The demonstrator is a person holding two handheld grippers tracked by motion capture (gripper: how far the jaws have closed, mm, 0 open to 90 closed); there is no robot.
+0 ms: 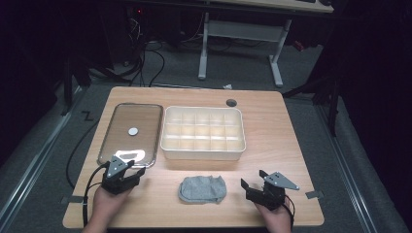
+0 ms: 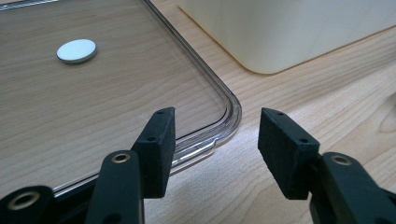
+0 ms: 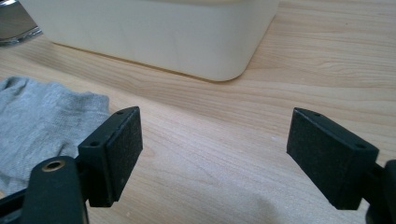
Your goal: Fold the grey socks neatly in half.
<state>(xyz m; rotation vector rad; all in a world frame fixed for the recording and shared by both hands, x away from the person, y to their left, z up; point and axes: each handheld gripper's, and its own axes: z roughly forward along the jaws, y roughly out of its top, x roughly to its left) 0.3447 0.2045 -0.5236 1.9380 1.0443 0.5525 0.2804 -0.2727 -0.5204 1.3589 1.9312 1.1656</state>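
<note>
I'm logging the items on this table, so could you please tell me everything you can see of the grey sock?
The grey sock is a soft knitted fabric, plain grey, lying flat but crumpled and apparently folded over itself into a rounded lump. It rests on the wooden table near the front edge, in front of the cream compartment box and apart from it. It lies between the two grippers; neither touches it. In the right gripper view its ribbed edge shows just beyond the open jaws.
</note>
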